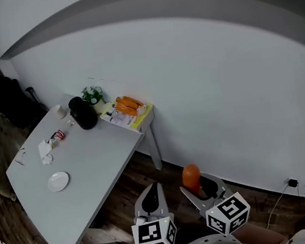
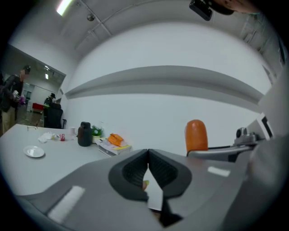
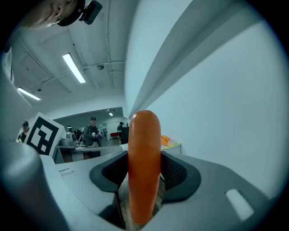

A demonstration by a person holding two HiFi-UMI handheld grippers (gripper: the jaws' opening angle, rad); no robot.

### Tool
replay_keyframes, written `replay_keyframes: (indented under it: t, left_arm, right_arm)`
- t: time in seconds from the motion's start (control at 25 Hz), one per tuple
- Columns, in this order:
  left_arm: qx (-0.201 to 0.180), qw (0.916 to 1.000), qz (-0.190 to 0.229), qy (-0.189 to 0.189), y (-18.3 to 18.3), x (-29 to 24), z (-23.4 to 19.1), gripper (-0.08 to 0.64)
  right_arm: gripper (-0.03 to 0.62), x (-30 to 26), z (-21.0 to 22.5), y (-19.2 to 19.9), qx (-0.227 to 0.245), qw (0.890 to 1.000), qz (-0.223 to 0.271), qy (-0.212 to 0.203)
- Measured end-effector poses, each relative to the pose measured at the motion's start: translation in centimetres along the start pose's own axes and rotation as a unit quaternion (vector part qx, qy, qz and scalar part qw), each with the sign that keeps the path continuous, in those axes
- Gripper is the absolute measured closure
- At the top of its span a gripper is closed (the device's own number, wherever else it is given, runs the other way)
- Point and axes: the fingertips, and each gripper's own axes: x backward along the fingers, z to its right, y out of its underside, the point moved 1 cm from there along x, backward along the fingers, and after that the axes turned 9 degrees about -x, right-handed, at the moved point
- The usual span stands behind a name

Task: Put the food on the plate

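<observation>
A small white plate lies on the grey table at the left of the head view, and it shows far off in the left gripper view as well. My right gripper is shut on an orange sausage, which stands upright between the jaws. It hangs over the wooden floor, off the table's right end and well away from the plate. My left gripper is beside it, shut and holding nothing. The sausage also shows to the right in the left gripper view.
At the table's far end stand a black jug, a small plant, an orange packet on a book, a white cup, a small can and crumpled tissue. A white wall runs behind the table.
</observation>
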Motion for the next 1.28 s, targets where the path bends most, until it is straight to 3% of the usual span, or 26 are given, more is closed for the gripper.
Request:
replay_keyframes:
  t: [0.24,0.56,0.88,1.28]
  left_arm:
    - [0.009,0.9963,0.000,-0.086,-0.2,-0.7,-10.6,0.552]
    - [0.016,0.9809,-0.006,-0.194,-0.9,-1.0,-25.7,0.552]
    - [0.042,0.9453,-0.018,-0.323,0.2,2.6,-37.2,0.552]
    - [0.072,0.9021,-0.043,-0.423,4.6,7.9,-43.6,0.552]
  right_arm:
    - [0.374,-10.6,-5.3,-1.3,0.030,0.995,-0.027,-0.086]
    - [0.374,-25.5,-13.2,-2.5,0.063,0.977,-0.068,-0.193]
    - [0.374,-35.6,-21.1,-0.4,0.086,0.944,-0.127,-0.293]
    - [0.374,-41.7,-28.6,5.6,0.115,0.899,-0.219,-0.361]
